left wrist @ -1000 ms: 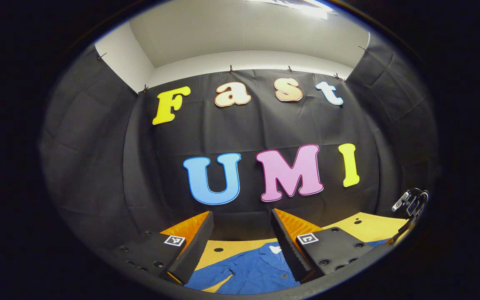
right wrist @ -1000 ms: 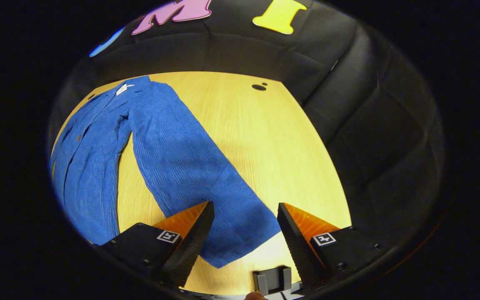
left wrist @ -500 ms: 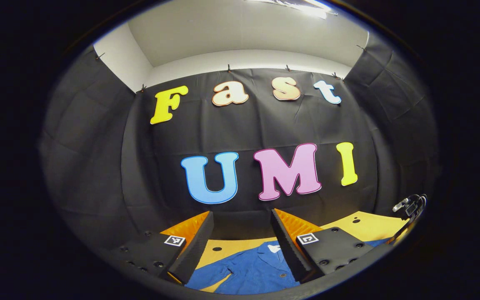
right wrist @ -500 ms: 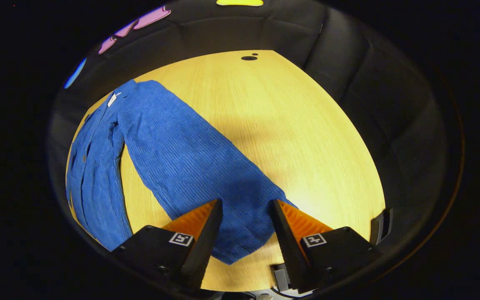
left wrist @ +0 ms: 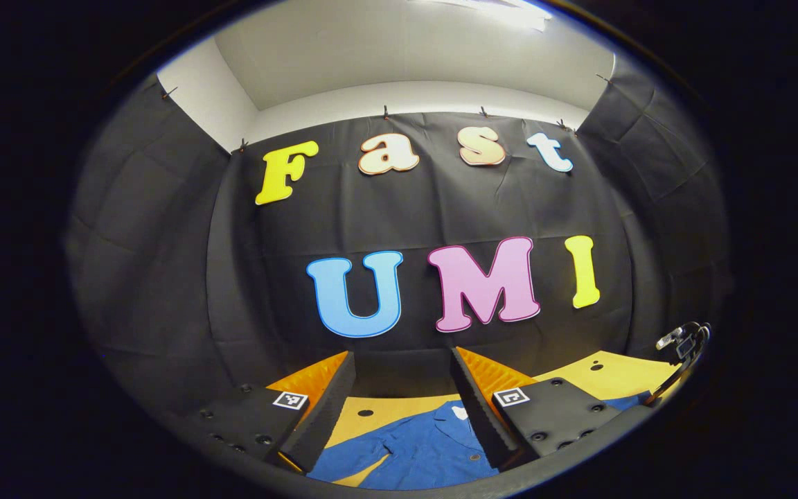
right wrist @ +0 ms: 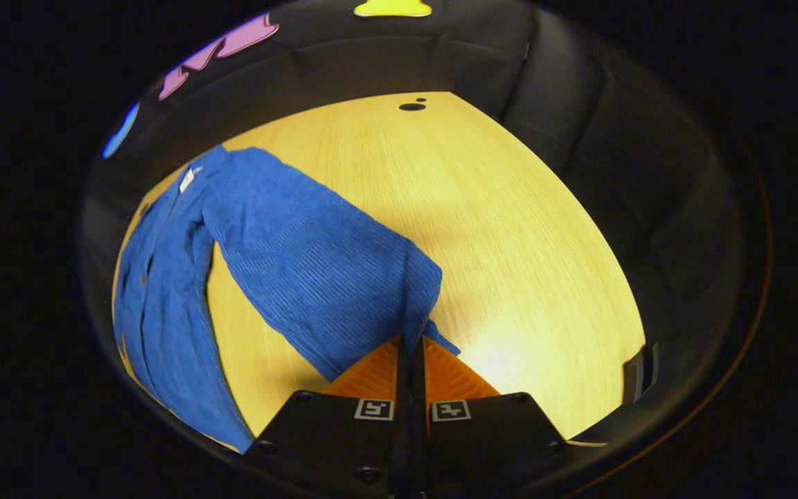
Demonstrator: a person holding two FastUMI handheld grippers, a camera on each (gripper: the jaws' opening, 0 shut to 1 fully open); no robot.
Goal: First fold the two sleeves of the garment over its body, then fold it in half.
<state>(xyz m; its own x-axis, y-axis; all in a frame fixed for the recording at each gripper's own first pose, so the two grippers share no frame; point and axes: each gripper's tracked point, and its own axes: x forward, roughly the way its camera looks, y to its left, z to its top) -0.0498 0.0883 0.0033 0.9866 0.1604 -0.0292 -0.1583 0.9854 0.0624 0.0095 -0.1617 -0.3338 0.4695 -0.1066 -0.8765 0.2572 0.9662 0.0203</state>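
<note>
A blue ribbed shirt (right wrist: 163, 277) lies flat on the yellow wooden table (right wrist: 510, 229). Its long sleeve (right wrist: 316, 256) stretches out from the collar toward me in the right gripper view. My right gripper (right wrist: 411, 346) is shut on the sleeve's cuff end, and the fabric rises in a pinched fold between the fingers. In the left gripper view, the shirt's collar and front (left wrist: 420, 443) lie below my left gripper (left wrist: 402, 367), which stands open above the table and holds nothing. The other gripper (left wrist: 679, 343) shows small at the far right of that view.
Black cloth walls close in the table on the far and right sides. A dark hole (right wrist: 411, 106) marks the tabletop near its far edge. Bare wood lies to the right of the sleeve.
My right gripper went from open over the cuff to shut on it, and the sleeve end has bunched up. The left gripper has hardly moved.
</note>
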